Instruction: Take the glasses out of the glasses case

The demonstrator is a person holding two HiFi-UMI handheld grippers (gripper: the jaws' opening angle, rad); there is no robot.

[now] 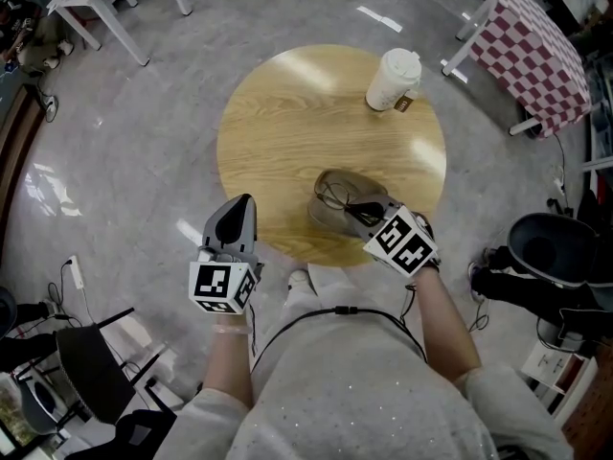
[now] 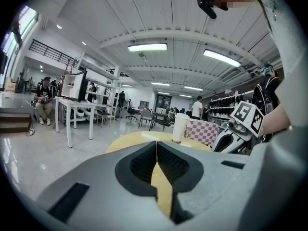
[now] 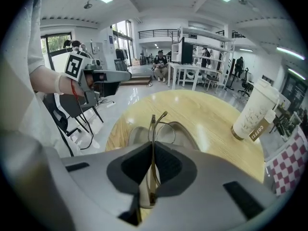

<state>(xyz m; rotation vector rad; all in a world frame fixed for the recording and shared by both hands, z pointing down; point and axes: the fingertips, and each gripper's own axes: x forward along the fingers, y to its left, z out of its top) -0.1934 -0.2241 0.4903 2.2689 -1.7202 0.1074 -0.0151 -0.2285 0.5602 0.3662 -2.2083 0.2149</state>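
The right hand-held gripper [image 3: 152, 150] is clamped on the thin frame of the glasses [image 3: 153, 124], over the open glasses case [image 3: 188, 131] on the round surface [image 3: 202, 109]. The left hand-held gripper [image 2: 156, 153] is closed and empty.

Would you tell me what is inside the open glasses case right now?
The glasses, pinched by the right tongs, sit in the glasses case; the tongs cover its near end.
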